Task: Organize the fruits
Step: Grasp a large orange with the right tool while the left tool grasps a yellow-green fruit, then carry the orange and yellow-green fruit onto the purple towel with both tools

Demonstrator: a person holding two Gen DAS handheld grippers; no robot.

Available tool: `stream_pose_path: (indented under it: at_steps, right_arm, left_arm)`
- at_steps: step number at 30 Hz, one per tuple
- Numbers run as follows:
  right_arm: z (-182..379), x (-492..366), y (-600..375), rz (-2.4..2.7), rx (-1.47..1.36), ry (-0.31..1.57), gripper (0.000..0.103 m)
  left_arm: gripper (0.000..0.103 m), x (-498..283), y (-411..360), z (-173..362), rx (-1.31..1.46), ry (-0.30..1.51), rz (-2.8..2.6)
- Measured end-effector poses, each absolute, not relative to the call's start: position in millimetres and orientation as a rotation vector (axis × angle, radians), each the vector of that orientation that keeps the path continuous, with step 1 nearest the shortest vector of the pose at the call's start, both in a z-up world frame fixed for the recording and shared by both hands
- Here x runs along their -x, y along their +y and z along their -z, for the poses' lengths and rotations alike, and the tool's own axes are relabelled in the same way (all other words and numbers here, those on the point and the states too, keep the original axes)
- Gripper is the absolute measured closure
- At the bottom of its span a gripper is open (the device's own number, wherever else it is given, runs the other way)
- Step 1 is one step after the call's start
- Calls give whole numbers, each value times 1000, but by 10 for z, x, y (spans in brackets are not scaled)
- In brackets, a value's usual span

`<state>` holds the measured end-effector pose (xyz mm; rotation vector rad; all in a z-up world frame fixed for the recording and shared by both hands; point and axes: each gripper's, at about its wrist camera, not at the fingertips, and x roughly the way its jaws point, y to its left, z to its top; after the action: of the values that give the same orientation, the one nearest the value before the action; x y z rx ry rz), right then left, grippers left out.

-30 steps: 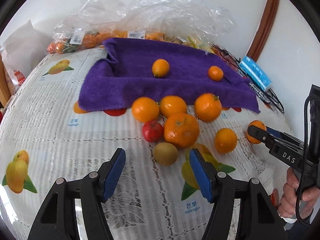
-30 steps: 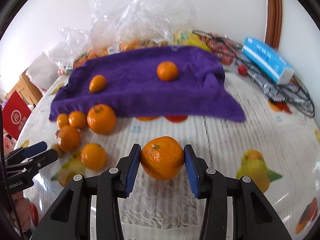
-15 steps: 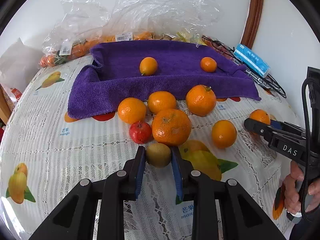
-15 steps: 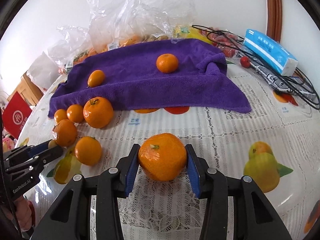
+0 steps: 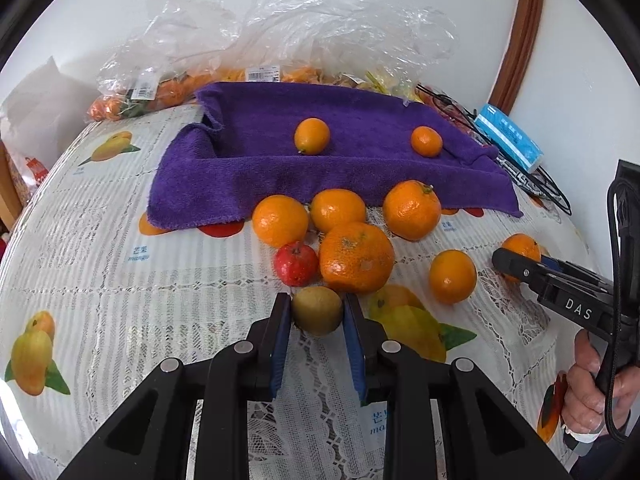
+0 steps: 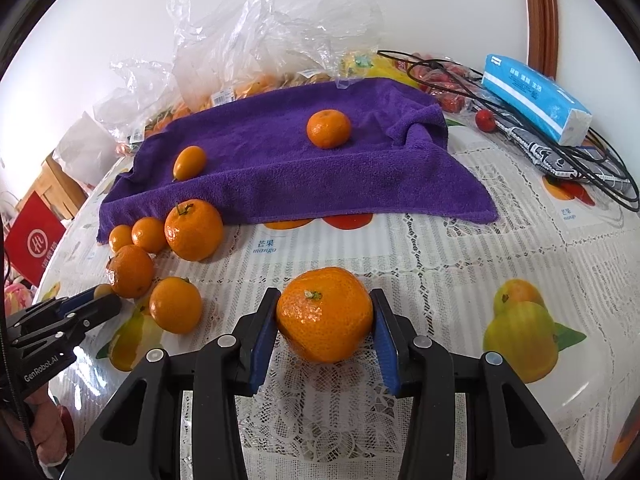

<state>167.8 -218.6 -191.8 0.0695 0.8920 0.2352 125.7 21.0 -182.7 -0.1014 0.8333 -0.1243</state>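
I judge I'm at the pick-up step: my left gripper (image 5: 317, 316) is closed on the kiwi (image 5: 317, 315) at the pile's 6 o'clock edge; my right gripper (image 6: 325, 316) clamps a mandarin (image 6: 325, 314) on the tablecloth (image 6: 460, 248). Next, I'd lift both toward the purple towel (image 6: 280, 168) at 12 o'clock; the kiwi looks dull brown-green, the mandarin pebbled with a green stem.

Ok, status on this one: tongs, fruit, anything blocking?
Left tongs shut on kiwi. Right tongs shut on big mandarin. Two small fruits on purple towel. Large orange and red fruit crowd the kiwi.
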Motion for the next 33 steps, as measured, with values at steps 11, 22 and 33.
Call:
stream_pose_path:
  at_steps: [11,22,33]
  right_arm:
    - [1889,-1633,-2120,-234,-19,877,59]
    - [1360,-1596,-2117,-230,4,775,59]
    - [974,-2077,-2091,-240,-41,698,59]
  left_arm:
    - [78,-1121,272,1775,131,824,102]
    - [78,-1214,242,1378,146,746,103]
    - [78,-1729,374,1046,127,654,0]
